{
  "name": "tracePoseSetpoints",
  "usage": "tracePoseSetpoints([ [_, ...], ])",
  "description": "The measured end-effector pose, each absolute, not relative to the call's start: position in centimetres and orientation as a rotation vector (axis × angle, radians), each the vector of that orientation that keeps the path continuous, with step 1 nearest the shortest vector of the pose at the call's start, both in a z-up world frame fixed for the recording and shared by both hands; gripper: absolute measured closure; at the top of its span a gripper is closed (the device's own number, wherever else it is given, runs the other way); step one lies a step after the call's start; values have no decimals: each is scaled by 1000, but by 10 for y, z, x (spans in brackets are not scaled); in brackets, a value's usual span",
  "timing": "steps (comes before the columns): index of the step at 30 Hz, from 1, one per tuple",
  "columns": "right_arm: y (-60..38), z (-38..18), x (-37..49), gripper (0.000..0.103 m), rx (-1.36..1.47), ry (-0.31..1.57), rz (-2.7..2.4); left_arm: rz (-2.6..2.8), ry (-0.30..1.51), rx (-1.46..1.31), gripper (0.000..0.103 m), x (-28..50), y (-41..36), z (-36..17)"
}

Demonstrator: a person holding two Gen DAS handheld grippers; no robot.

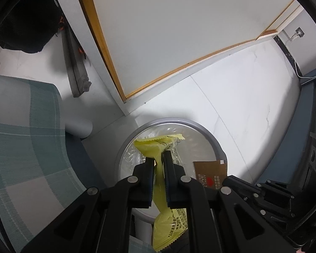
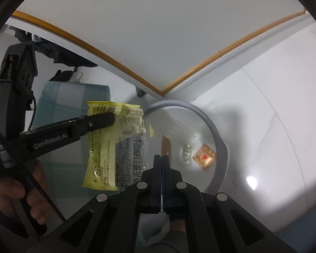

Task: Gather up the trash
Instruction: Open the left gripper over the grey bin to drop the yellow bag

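Left gripper (image 1: 158,164) clamps the yellow wrapper (image 1: 151,147), right gripper (image 2: 162,164) pinches a brown sachet (image 2: 166,145); either may miss the bin (image 1: 212,136) if released off-centre.

I see a yellow wrapper (image 1: 150,149) of glossy, crinkled plastic film with a serrated edge. A brown sachet (image 1: 209,171) looks like shiny foil. The bin (image 1: 217,145) has a smooth matt grey rim and a clear, glossy plastic liner. My left gripper (image 1: 158,160) is matt black plastic with bright metal rivets. The floor (image 1: 242,97) is polished, marble-look tile; the cloth (image 1: 21,126) is woven check.
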State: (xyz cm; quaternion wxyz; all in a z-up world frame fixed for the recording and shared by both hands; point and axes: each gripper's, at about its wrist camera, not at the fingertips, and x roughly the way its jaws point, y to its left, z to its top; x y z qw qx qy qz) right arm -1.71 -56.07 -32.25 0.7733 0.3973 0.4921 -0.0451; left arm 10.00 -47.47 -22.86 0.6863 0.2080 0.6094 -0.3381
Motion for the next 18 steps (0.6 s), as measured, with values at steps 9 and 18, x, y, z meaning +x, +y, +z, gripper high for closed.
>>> tracePoseSetpoints([
  [9, -564, -340, -22, 98, 883, 1111, -109, -771, 1434, 435, 92, 97, -476, -235],
  [18, -564, -336, -33, 72, 884, 1093, -137, -765, 1441, 452, 59, 95, -467, -231],
])
